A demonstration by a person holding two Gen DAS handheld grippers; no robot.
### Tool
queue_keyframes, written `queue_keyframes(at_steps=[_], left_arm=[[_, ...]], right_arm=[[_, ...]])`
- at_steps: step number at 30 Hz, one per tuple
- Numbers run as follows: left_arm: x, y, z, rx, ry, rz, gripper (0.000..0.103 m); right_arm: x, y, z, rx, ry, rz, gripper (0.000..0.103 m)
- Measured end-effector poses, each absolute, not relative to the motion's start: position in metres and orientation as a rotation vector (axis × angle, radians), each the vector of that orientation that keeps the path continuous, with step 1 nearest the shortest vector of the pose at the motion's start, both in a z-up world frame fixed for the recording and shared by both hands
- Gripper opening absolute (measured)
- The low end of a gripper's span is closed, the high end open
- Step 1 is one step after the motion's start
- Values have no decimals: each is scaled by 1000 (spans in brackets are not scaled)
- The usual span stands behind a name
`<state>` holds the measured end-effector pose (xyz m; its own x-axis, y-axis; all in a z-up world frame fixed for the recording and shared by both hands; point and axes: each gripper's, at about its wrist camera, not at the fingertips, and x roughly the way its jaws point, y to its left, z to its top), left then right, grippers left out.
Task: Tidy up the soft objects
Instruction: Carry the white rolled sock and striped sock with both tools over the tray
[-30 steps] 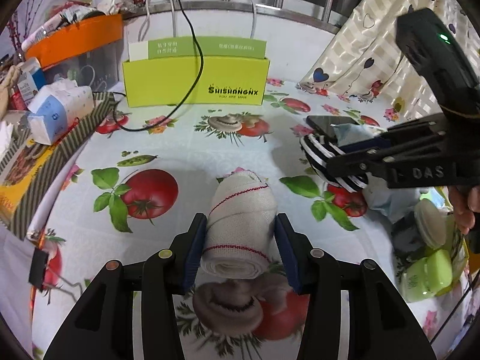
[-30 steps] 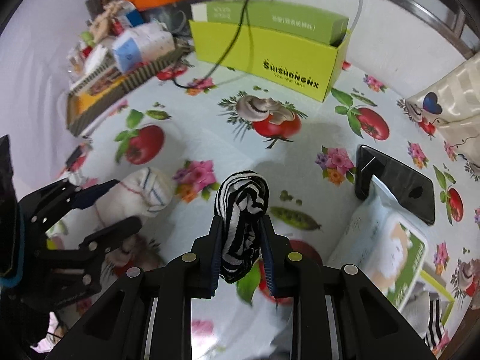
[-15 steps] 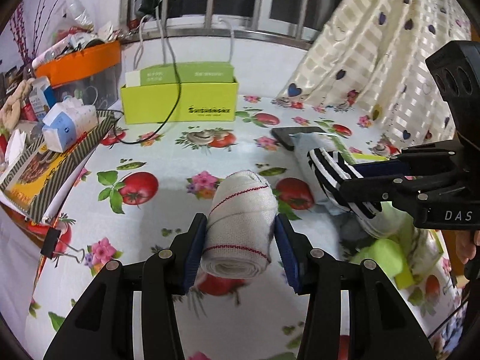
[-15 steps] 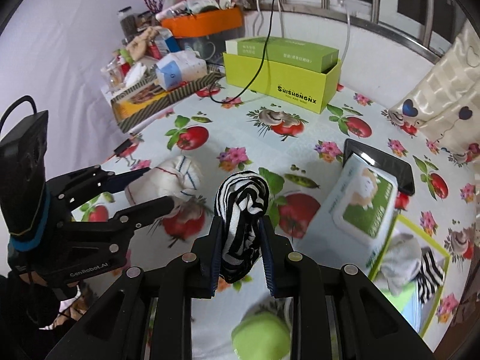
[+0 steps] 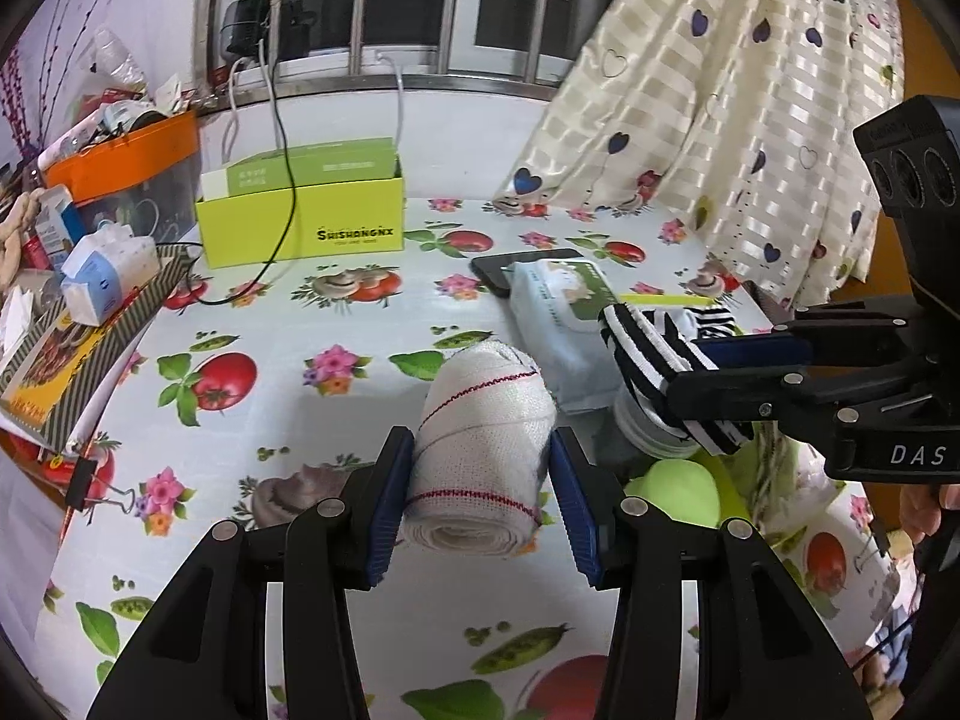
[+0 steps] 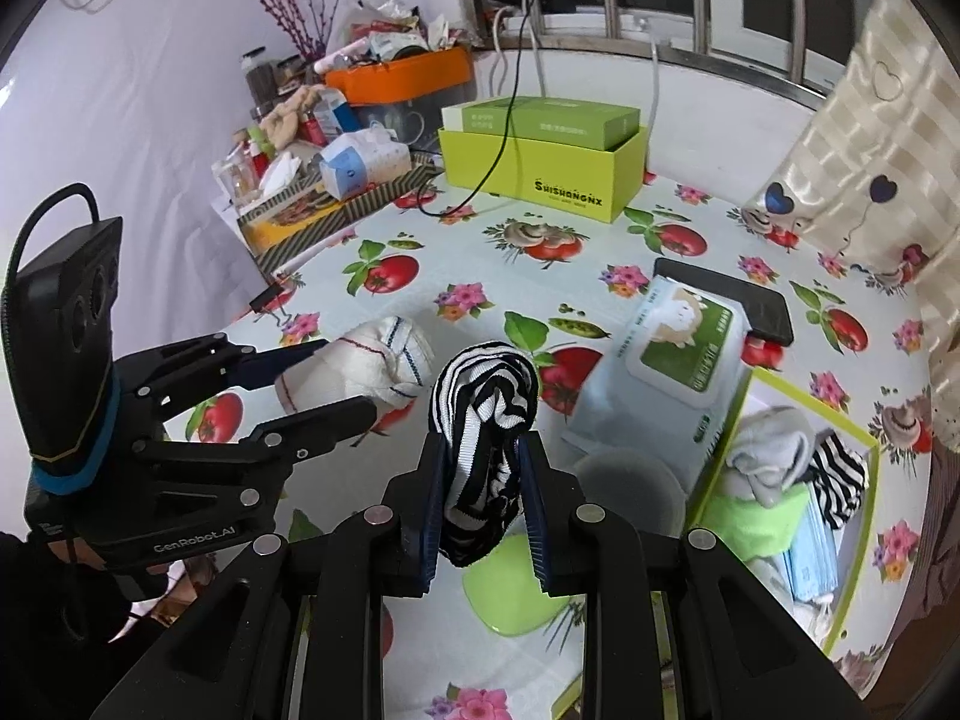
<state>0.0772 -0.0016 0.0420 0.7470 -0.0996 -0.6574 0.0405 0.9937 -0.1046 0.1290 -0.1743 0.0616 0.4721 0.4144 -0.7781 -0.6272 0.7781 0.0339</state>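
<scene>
Both grippers loaded and held clear above the table, so neither roll drags on the cloth: left gripper (image 5: 480,495) clamped on the white rolled sock (image 5: 483,420), right gripper (image 6: 483,495) clamped on the striped rolled sock (image 6: 486,402). Likely drop is the green-rimmed bin (image 6: 873,438) at the table's right edge, already holding 2 socks. Wet-wipes pack (image 6: 672,366) crowds the bin's left side; best room is from above
</scene>
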Motion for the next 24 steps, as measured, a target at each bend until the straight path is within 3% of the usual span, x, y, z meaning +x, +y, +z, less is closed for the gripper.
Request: queue_keyframes(at_steps=[24], left_arm=[[91, -47, 61, -67, 695, -153, 48]], right_arm=[[137, -292, 86, -107, 798, 463, 23]])
